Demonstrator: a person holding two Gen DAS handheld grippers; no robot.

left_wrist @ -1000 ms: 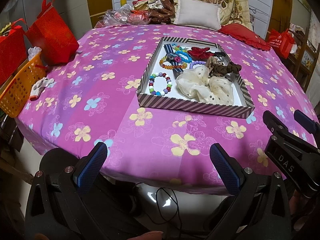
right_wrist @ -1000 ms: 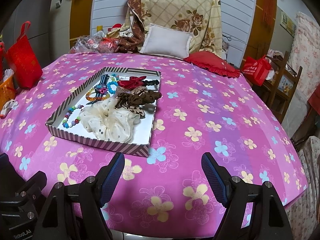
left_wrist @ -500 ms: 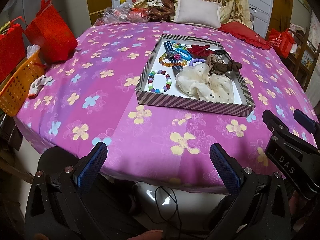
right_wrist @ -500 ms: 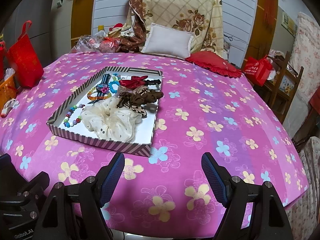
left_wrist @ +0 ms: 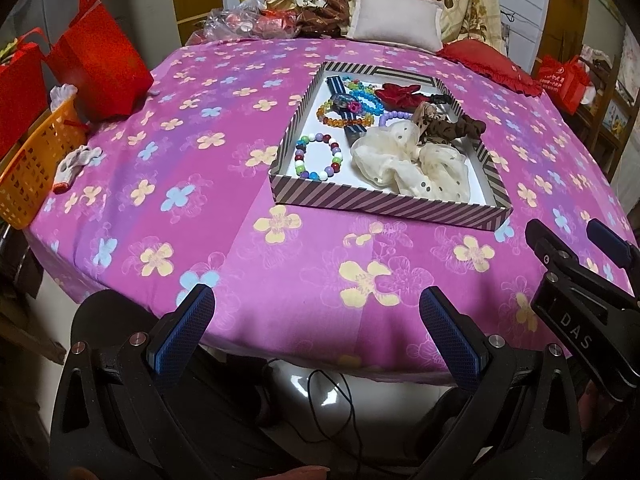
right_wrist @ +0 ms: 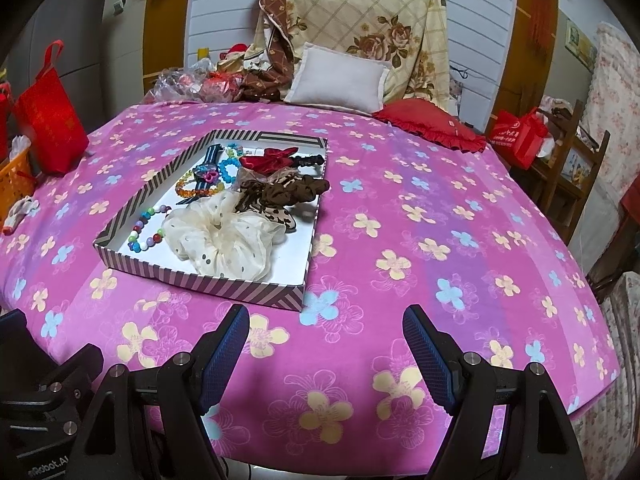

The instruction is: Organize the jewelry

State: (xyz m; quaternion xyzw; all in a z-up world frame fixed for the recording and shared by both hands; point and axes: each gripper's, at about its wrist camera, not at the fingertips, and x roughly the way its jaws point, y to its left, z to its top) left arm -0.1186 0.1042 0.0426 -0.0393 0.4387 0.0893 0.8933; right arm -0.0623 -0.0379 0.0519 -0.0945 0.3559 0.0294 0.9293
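A striped shallow box (left_wrist: 384,205) (right_wrist: 208,280) sits on the pink flowered tablecloth. Inside lie a multicoloured bead bracelet (left_wrist: 318,156) (right_wrist: 146,226), an amber bead bracelet (left_wrist: 344,118), a blue bead bracelet (right_wrist: 229,169), a cream dotted scrunchie (left_wrist: 412,164) (right_wrist: 224,240), a brown scrunchie (left_wrist: 452,126) (right_wrist: 280,194) and a red bow (left_wrist: 400,92) (right_wrist: 268,158). My left gripper (left_wrist: 316,304) hangs open over the table's near edge, nothing between its fingers. My right gripper (right_wrist: 326,324) stands open just short of the box's near right corner, also empty.
Red gift bags (left_wrist: 100,72) and an orange basket (left_wrist: 28,164) crowd the table's left edge, with a white glove (left_wrist: 76,162) beside them. Pillows (right_wrist: 340,80) and a red cushion (right_wrist: 432,122) lie at the back. Wooden chairs (right_wrist: 568,172) stand to the right.
Both views have shifted slightly, so the box sits a little lower and nearer in the pictures. Both grippers stay open and empty.
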